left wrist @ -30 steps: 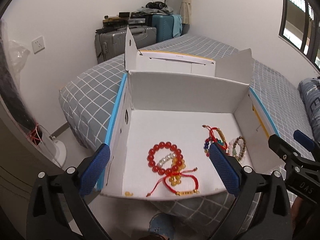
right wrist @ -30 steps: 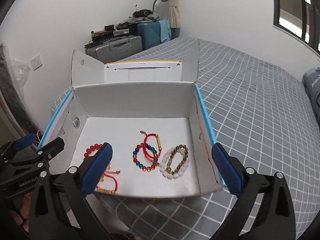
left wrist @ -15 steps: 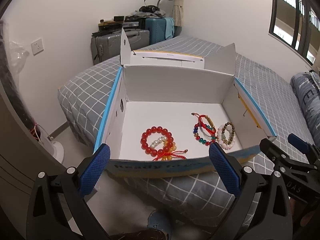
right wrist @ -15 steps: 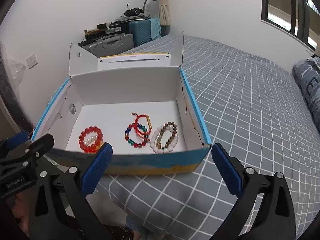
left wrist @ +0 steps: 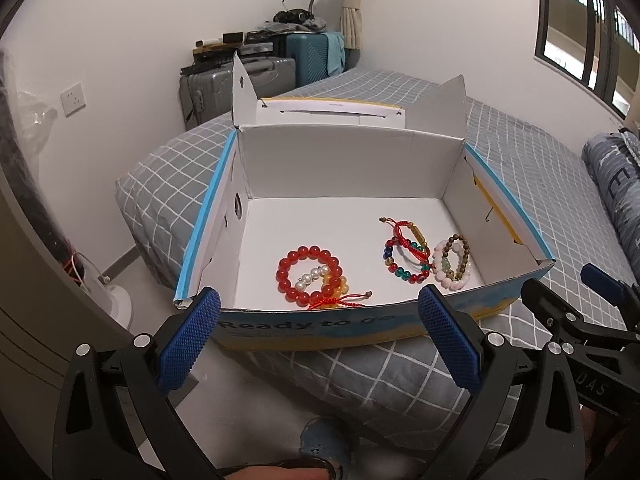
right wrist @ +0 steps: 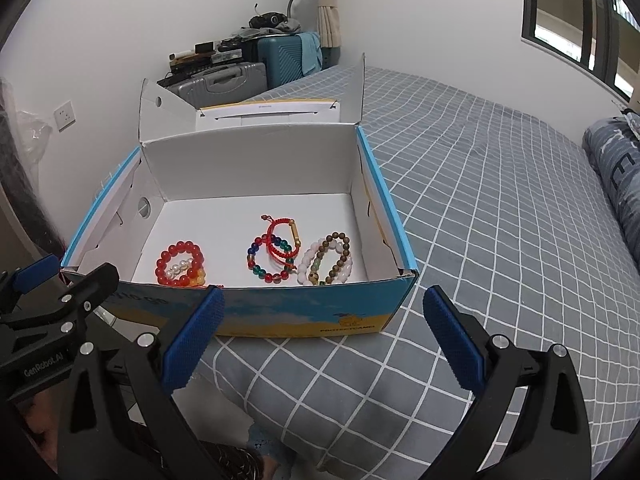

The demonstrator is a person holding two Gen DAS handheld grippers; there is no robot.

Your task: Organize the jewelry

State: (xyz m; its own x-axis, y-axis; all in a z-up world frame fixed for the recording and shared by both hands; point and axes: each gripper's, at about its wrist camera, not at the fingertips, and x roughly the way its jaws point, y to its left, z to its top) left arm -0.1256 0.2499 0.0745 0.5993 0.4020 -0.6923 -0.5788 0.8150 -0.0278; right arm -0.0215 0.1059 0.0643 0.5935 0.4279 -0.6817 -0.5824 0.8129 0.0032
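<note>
An open white cardboard box (left wrist: 344, 156) (right wrist: 248, 160) with blue edges sits on the bed corner. Inside lie three groups of bracelets: a red bead bracelet (left wrist: 308, 274) (right wrist: 180, 266) with pearl and amber beads at the left, a multicoloured bead bracelet with red cord (left wrist: 404, 252) (right wrist: 276, 252) in the middle, and brown and pink bead bracelets (left wrist: 452, 260) (right wrist: 328, 258) at the right. My left gripper (left wrist: 320, 336) is open and empty, in front of the box's near wall. My right gripper (right wrist: 320, 332) is open and empty, also in front of the box.
The box rests on a grey checked bed cover (right wrist: 500, 208). Suitcases (left wrist: 240, 84) stand against the far wall. A rolled blue blanket (right wrist: 616, 176) lies at the right. Bare floor and a white fan base (left wrist: 112, 300) are left of the bed.
Both grippers have pulled back from over the box to in front of it. The box's near wall now shows; the bracelets lie as before.
</note>
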